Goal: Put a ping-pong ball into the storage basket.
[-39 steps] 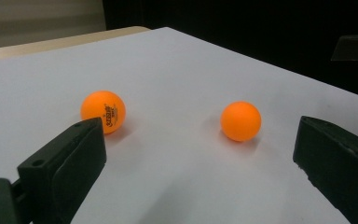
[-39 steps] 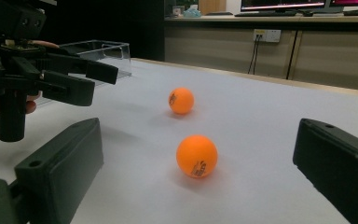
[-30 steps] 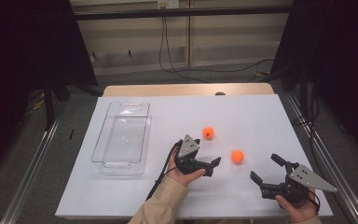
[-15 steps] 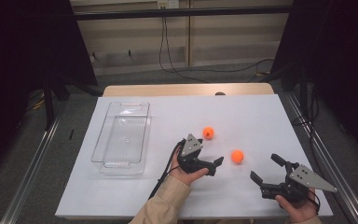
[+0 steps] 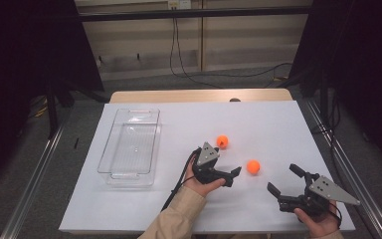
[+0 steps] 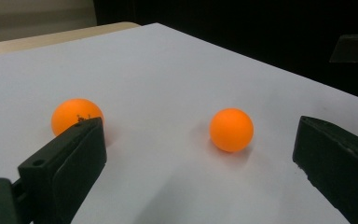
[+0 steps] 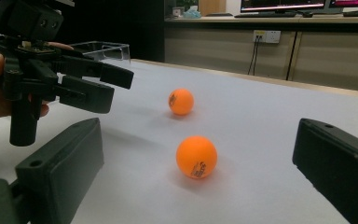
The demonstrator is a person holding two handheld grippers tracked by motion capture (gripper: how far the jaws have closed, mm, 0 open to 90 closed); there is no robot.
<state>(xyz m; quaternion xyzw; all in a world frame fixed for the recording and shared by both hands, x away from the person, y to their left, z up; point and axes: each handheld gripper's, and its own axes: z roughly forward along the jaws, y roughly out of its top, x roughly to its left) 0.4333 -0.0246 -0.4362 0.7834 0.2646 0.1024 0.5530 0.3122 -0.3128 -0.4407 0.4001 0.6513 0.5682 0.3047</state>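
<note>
Two orange balls lie on the white table. The nearer ball (image 5: 252,166) rests just beyond my left gripper (image 5: 230,168), which is open and empty; in the left gripper view this ball (image 6: 231,129) sits ahead, between the wide-spread jaws. The farther ball (image 5: 222,141) lies beyond the left gripper, and in the left gripper view it (image 6: 74,114) peeks out behind the left jaw. My right gripper (image 5: 283,179) is open near the front right edge. It faces the nearer ball (image 7: 196,157), the farther ball (image 7: 181,101) and the left gripper (image 7: 116,86).
A clear plastic tray (image 5: 110,144), with nothing in it, stands on the left side of the table; its corner (image 7: 103,49) shows behind the left gripper. A cable trails from the left gripper toward the front edge. A wooden strip (image 5: 199,95) borders the far edge.
My left gripper has moved a little to the right, closer to the nearer ball. The right gripper and both balls have stayed in place.
</note>
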